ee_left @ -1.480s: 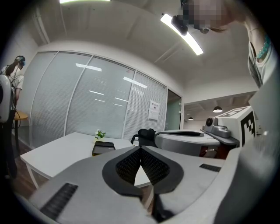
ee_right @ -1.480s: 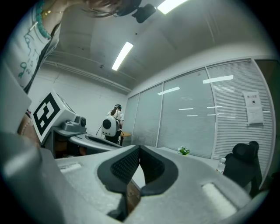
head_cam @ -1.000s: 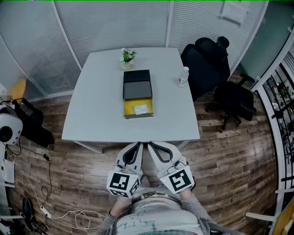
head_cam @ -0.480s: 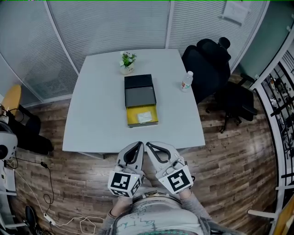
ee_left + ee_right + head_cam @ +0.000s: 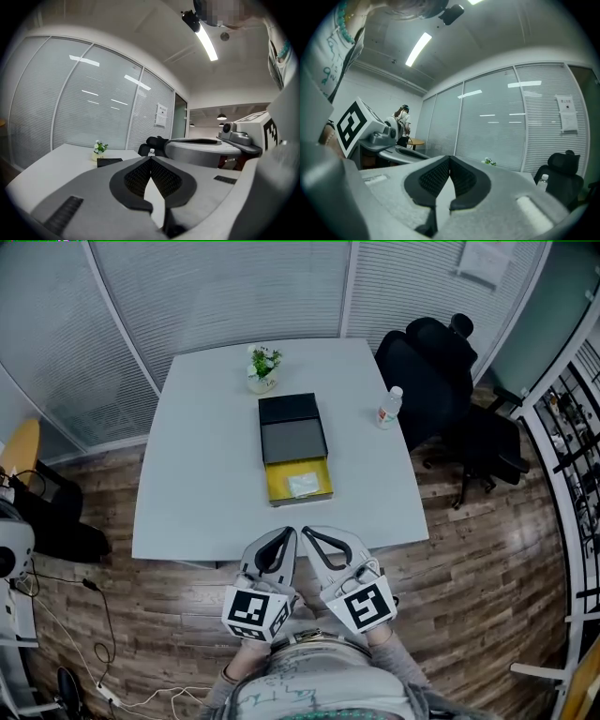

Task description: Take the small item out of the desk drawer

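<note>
Looking down from the head view first: the left claw (image 5: 284, 538) and the right claw (image 5: 309, 538) sit side by side at the near edge of the white table (image 5: 197, 484). Their tips are almost touching each other, and each one is closed on nothing. Straight ahead of the tips, the yellow drawer (image 5: 277, 482) is pulled out of its black box (image 5: 291, 411). The small item (image 5: 306, 486), a flat whitish thing, is lying in the drawer, slightly toward the right claw's side. Past the box there's a little potted plant (image 5: 263, 367). A water bottle (image 5: 389, 407) stands ahead-right of the right claw, near a black office chair (image 5: 436, 367).

Left gripper view: the left claw (image 5: 150, 160) has its jaws pressed together, empty. The box (image 5: 109, 161) and the plant (image 5: 98, 148) are ahead-left of it, and the bottle (image 5: 151, 152) pokes up right over the tip. The right claw (image 5: 187, 147) is close alongside. The drawer is hidden behind the jaws here.

Right gripper view: the right claw (image 5: 450, 159) is also shut with nothing in it. The plant (image 5: 490, 161) is ahead and a bit right, with the bottle (image 5: 542, 180) and the chair (image 5: 565, 171) further right. The left claw (image 5: 412, 154) is alongside.
</note>
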